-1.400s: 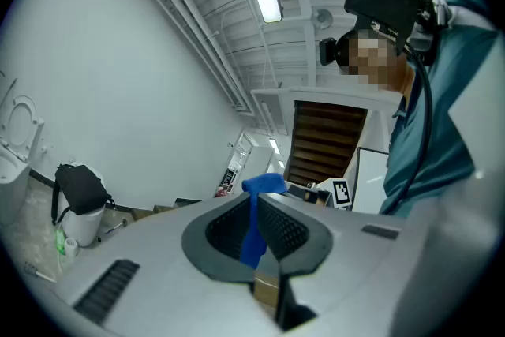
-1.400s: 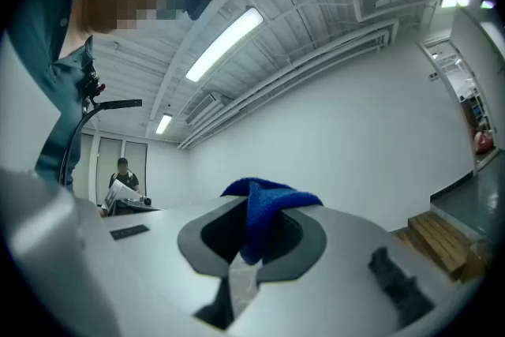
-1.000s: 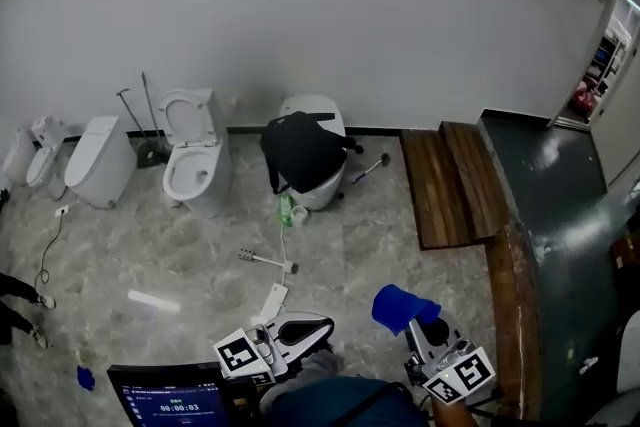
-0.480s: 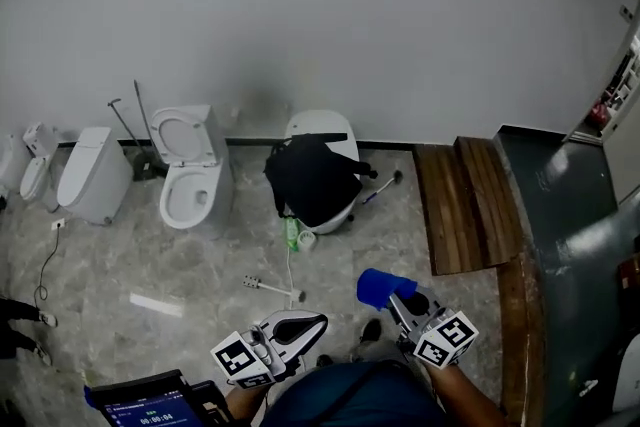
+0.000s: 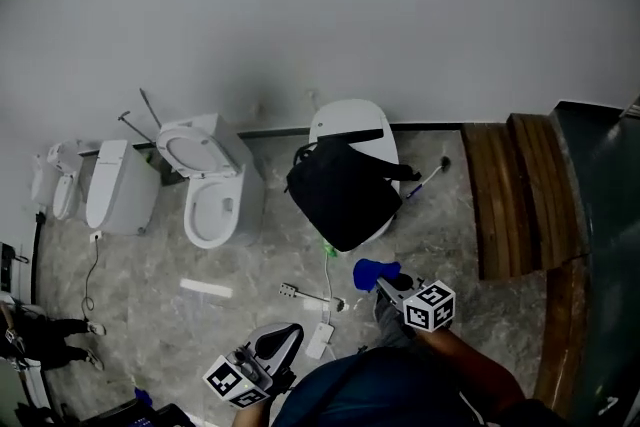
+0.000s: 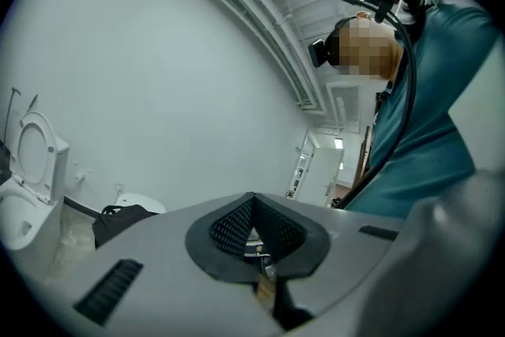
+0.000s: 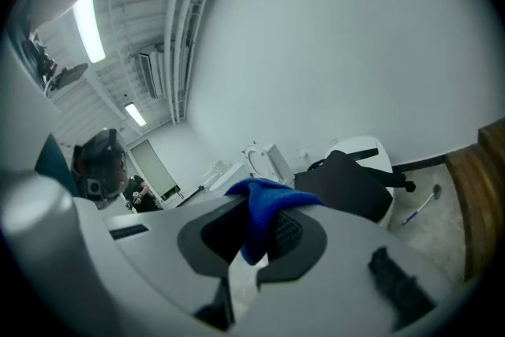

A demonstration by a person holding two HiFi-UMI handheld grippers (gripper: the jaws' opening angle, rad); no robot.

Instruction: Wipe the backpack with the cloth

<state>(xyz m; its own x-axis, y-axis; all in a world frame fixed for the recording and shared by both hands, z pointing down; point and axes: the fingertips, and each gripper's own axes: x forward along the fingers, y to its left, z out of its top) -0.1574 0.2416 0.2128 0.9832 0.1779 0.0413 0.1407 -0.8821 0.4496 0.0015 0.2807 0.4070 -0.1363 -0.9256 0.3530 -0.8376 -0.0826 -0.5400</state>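
Observation:
A black backpack [image 5: 345,191] lies draped over a closed white toilet [image 5: 348,121] against the far wall; it also shows ahead in the right gripper view as the backpack [image 7: 347,184]. My right gripper [image 5: 380,279] is shut on a blue cloth [image 5: 374,271], short of the backpack's near edge; the cloth [image 7: 262,209] hangs out between the jaws. My left gripper [image 5: 280,345] is low at the bottom edge, its jaws shut with nothing between them [image 6: 251,229]. The backpack [image 6: 122,220] is small at that view's left.
An open-lid toilet [image 5: 210,195] stands left of the backpack, with more toilets [image 5: 118,185] further left. A brush [image 5: 305,295], a green bottle [image 5: 328,251] and a white strip [image 5: 205,289] lie on the marble floor. Wooden planks [image 5: 515,190] lie at right.
The view has advanced toward the backpack toilet, which is now larger and nearer. My right gripper with the blue cloth has moved forward and down toward it; the left gripper dropped lower in frame.

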